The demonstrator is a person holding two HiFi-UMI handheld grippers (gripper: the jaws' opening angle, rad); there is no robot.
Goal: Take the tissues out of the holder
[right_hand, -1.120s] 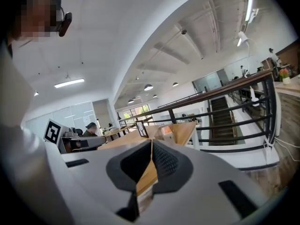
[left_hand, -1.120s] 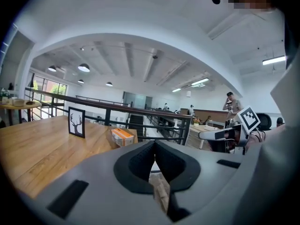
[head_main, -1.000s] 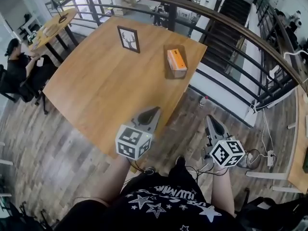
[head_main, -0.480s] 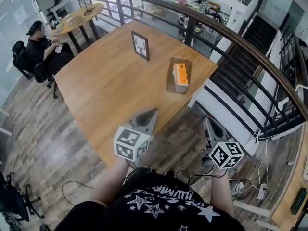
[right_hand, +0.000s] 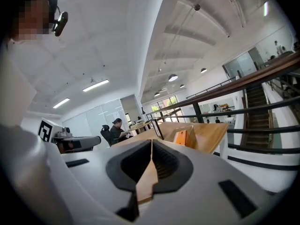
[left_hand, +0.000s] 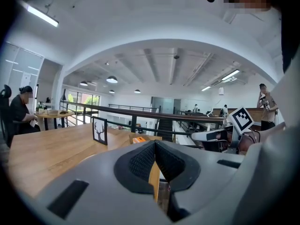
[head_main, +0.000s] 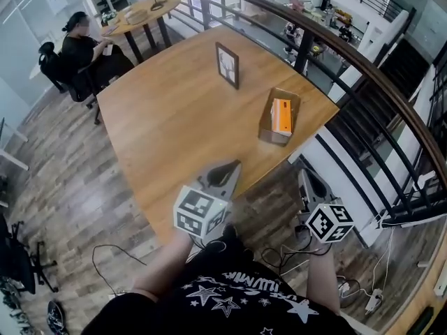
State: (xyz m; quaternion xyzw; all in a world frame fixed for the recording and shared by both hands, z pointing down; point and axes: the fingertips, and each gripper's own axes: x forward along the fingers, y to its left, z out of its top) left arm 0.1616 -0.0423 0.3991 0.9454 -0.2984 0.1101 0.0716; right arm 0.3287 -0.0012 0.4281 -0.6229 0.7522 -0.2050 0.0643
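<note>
Tissues [head_main: 281, 115] shifted right in view, lying lengthwise in holder [head_main: 265, 121], pointing away

The holder [head_main: 267, 121] at one o'clock partly hides the tissue pack [head_main: 281, 115], its print too small to read. The bottom edge crops the shirt [head_main: 237, 302].

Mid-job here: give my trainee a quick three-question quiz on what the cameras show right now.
1. True or false: the orange tissue pack sits inside the wooden holder on the table.
2. Which is shut? A) only the left hand-held gripper B) only the right hand-held gripper C) both.
3. Fill in: the picture frame shows a ____.
Key: 1 true; 2 C; 3 deer.
</note>
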